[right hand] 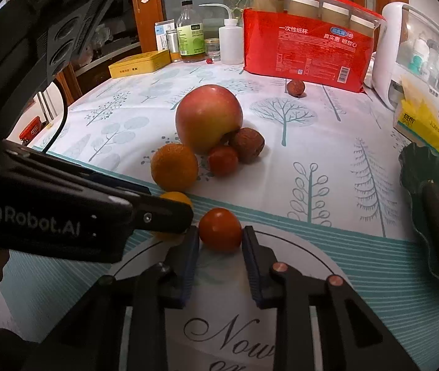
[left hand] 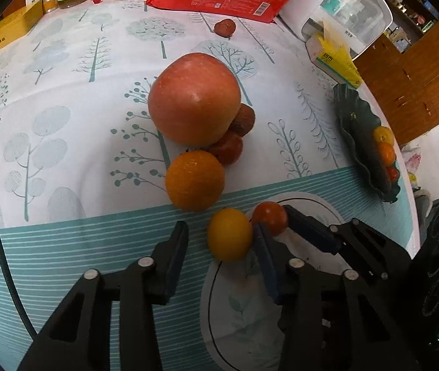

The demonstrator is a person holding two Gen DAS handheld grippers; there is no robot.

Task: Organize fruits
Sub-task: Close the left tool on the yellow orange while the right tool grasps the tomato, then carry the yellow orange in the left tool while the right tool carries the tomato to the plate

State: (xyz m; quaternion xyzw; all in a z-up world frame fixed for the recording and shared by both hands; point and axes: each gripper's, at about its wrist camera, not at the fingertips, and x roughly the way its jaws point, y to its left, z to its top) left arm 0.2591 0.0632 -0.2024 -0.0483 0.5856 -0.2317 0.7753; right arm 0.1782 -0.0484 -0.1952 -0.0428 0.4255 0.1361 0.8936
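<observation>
Between the right gripper's point(right hand: 221, 238) parted jaws sits a red tomato point(right hand: 220, 229).

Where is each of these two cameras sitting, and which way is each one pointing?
Left wrist view: sits on the left gripper, looking along its open fingers at a yellow tomato between them; the right gripper reaches in from the right.
Right wrist view: sits on the right gripper, looking across the table toward the red package; its fingers flank a red tomato, and the left gripper crosses in from the left.
Shared: both tomatoes, the apple, the orange, the dark green dish.
</observation>
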